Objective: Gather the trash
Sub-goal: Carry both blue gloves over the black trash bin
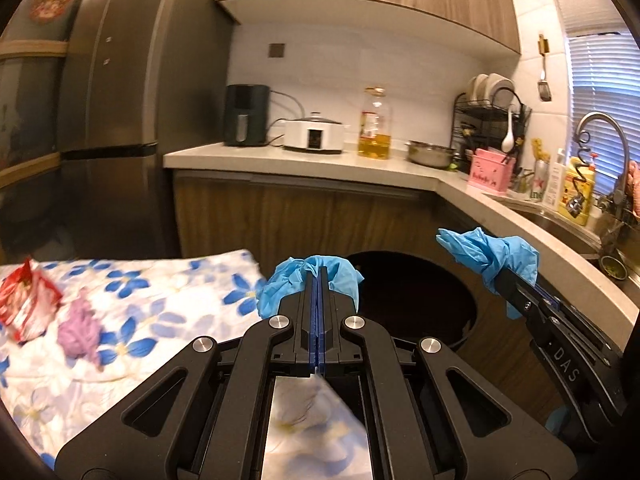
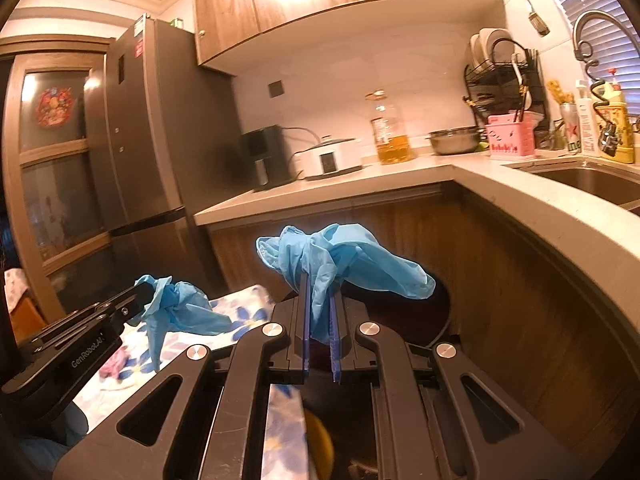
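Note:
My left gripper point(image 1: 316, 276) is shut on a crumpled blue glove point(image 1: 340, 276) and holds it at the near rim of a black trash bin point(image 1: 432, 300). My right gripper point(image 2: 320, 280) is shut on a second blue glove point(image 2: 360, 256) and holds it above the same bin point(image 2: 400, 312). Each gripper shows in the other's view: the right one point(image 1: 504, 280) with its glove point(image 1: 480, 248), the left one point(image 2: 140, 292) with its glove point(image 2: 176, 308). A red wrapper point(image 1: 24, 304) and a purple wad point(image 1: 78, 328) lie on the flowered cloth point(image 1: 168, 292).
A counter point(image 1: 320, 160) runs behind and to the right of the bin, with an air fryer point(image 1: 246, 114), cooker point(image 1: 314, 134), oil bottle point(image 1: 375, 124), dish rack point(image 1: 492, 120) and sink point(image 2: 592, 180). A fridge point(image 1: 120, 100) stands at the left.

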A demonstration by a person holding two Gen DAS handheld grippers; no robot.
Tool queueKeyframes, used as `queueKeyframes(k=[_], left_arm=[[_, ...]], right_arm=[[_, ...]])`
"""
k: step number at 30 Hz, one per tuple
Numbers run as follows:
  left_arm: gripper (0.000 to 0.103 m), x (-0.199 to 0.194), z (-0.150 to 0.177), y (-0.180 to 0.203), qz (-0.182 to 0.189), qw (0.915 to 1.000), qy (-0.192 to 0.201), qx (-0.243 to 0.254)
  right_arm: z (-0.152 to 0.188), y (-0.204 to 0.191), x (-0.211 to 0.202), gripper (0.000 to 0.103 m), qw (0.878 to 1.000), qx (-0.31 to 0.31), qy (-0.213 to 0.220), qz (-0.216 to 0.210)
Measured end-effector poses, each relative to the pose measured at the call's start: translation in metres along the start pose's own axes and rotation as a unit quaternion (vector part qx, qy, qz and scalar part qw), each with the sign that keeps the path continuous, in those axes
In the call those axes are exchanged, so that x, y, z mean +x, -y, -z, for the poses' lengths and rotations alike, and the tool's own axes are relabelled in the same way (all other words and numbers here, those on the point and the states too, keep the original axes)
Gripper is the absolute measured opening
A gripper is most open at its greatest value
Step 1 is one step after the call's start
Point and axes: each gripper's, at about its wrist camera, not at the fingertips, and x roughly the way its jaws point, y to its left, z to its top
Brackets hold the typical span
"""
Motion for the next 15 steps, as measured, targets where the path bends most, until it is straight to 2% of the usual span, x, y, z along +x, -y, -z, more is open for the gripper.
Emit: queueKeyframes(k=[5, 15], left_arm=[[0.000, 0.021, -0.009, 0.020, 0.026, 0.9996, -0.001, 0.009], [0.000, 0.051, -0.020, 0.043, 0.057, 0.9983, 0.002, 0.014]], right_arm=[[-0.009, 0.012, 0.009, 0.009, 1.000, 0.005, 0.008, 0.017], [-0.017, 0.027, 0.026, 0.009, 1.000, 0.008, 0.015, 0.026]])
